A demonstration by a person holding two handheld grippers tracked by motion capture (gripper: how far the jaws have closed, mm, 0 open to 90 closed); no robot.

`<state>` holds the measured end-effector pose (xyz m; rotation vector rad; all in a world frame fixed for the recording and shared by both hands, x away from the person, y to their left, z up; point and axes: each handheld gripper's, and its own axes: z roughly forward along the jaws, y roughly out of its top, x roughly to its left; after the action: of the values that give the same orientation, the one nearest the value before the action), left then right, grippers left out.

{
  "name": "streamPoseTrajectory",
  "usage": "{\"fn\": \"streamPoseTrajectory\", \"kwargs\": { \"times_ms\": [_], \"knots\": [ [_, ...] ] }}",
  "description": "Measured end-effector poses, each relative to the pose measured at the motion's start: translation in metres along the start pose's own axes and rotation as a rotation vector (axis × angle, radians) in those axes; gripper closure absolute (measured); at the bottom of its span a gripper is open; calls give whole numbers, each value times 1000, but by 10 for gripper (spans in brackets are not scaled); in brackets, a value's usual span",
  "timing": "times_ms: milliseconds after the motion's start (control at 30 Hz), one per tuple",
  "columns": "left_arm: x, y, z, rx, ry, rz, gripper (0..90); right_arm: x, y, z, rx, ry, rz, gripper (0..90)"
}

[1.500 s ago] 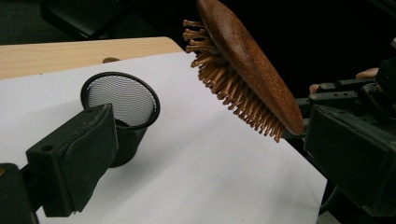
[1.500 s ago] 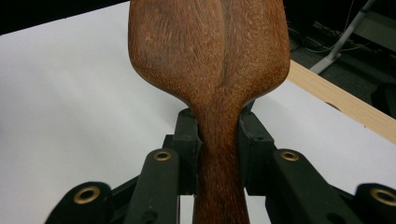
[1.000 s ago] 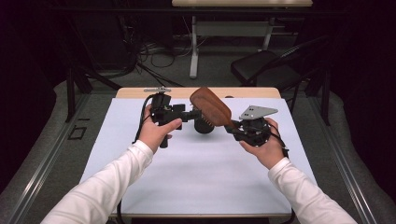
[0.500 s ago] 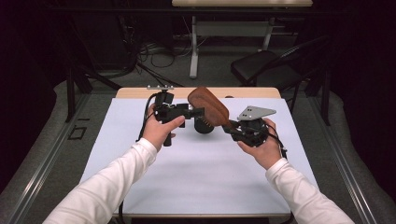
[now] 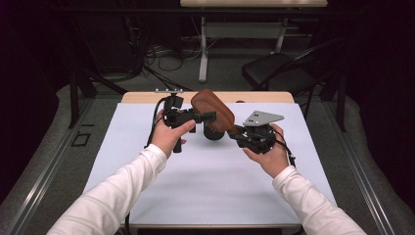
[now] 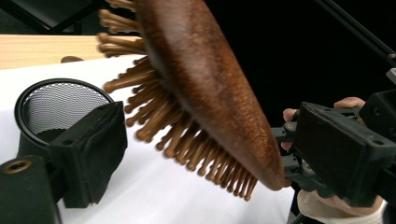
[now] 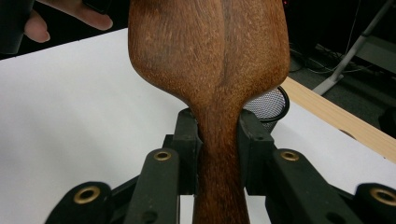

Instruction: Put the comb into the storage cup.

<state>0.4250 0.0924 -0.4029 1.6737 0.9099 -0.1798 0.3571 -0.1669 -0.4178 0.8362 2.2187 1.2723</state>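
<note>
While right tongs [image 7: 219, 140] clamp the hairbrush [image 7: 210, 60], left tongs [image 6: 196, 154] gape.

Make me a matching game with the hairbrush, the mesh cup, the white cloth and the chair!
Things:
1. hairbrush
2. mesh cup
3. white cloth
4. chair

Places or states:
A. spread over the table
B. on the floor beyond the table
C. its handle gripped by the right gripper
D. standing on the cloth, under the brush

Pairs: 1-C, 2-D, 3-A, 4-B
</note>
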Motion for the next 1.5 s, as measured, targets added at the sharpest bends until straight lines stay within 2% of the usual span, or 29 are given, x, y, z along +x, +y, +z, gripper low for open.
{"fn": "streamPoseTrajectory", "kwargs": {
  "times_ms": [67,433,767,1000,1167,1300,1367,1400,1500],
  "knots": [
    [0,0,0,1,-6,3,151,1,1,1,-3,1,-1,717],
    [0,1,3,-15,-17,-11,155,3,1,2,-16,1,-5,717],
    [1,3,5,-10,-15,-22,158,6,1,4,-21,1,-15,717],
    [1,3,6,10,-14,-47,161,7,0,5,-20,-5,-22,717],
    [2,3,6,2,-17,-83,163,8,-1,6,-20,-8,-27,717],
    [2,2,6,12,-14,-84,167,9,-2,7,-19,-14,-33,717],
    [2,3,6,16,-9,-94,182,10,-3,7,-21,-17,-41,717],
    [2,3,5,18,-1,-93,222,10,-3,7,-21,-18,-42,717],
    [3,3,4,10,-11,-114,232,11,-4,7,-25,-25,-52,718]
  ]
}}
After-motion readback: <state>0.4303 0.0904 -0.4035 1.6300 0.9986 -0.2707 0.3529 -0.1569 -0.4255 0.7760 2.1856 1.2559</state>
